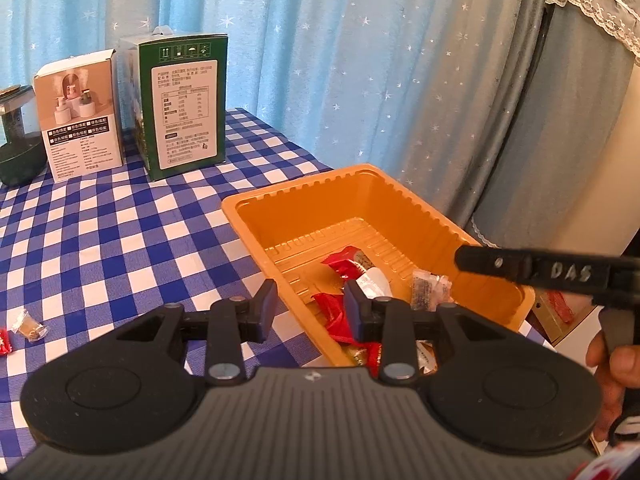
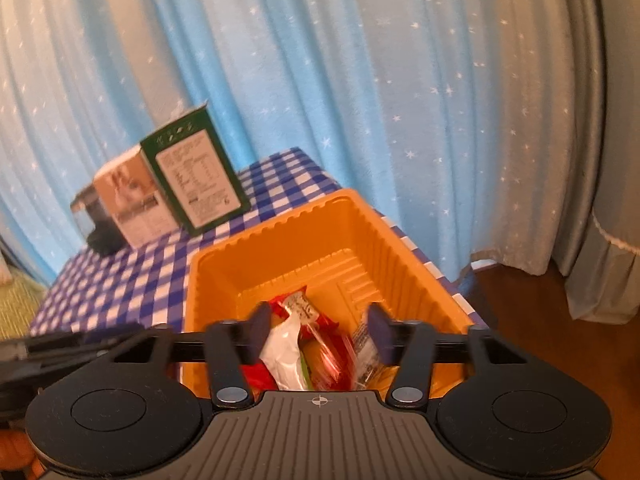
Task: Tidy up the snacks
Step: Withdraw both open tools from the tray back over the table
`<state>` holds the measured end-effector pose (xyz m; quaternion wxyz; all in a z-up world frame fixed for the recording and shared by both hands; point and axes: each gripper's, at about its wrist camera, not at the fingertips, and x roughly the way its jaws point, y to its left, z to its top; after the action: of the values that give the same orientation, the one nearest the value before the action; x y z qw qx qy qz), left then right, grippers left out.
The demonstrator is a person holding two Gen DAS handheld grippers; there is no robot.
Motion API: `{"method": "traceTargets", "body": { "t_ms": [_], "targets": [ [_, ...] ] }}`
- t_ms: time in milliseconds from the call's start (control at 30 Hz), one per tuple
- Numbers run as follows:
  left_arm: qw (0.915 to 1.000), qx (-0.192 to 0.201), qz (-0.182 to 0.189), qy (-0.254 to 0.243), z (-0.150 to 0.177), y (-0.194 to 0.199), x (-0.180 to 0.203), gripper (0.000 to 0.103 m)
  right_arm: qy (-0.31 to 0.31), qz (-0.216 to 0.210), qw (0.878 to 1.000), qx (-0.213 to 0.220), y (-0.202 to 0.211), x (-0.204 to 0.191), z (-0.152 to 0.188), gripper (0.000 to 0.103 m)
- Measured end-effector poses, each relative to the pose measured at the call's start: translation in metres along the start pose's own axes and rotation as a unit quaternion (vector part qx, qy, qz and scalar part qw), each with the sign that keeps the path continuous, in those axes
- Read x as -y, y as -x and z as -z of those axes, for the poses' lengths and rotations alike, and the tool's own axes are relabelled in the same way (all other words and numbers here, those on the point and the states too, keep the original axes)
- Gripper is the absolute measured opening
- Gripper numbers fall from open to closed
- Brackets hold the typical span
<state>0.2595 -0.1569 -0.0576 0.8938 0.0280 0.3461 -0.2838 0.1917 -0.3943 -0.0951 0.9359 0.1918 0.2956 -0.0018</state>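
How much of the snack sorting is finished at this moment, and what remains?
Several wrapped snacks already lie in the orange tray. Both the left gripper and right gripper are open, holding nothing. Left: a tan wrapped candy and a red wrapped candy on the checkered tablecloth.

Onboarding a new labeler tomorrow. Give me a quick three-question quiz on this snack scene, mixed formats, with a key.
1. True or false: both the left hand-held gripper and the right hand-held gripper are open.
2. Which snack is loose on the tablecloth, outside the orange tray?
A. a clear-wrapped tan one
B. a green one
C. a blue one
3. Fill in: the green box stands ____ on the table.

Key:
1. True; neither is holding anything.
2. A; it lies far left in the left wrist view, beside a red wrapper at the frame edge.
3. Upright, next to the white box.
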Motion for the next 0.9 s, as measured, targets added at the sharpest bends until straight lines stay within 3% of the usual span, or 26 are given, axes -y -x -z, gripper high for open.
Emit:
{"method": "traceTargets", "body": {
  "t_ms": [467, 900],
  "targets": [
    [0.9997, -0.003, -0.023, 0.01, 0.009, 0.012, -0.019, 0.033, 0.007, 0.019, 1.0, 0.01, 0.001, -0.003, -0.002, 0.056],
    [0.9975, -0.001, -0.063, 0.031, 0.017, 0.033, -0.05, 0.034, 0.093, -0.017, 0.995, 0.012, -0.009, -0.053, 0.01, 0.056]
  ]
}}
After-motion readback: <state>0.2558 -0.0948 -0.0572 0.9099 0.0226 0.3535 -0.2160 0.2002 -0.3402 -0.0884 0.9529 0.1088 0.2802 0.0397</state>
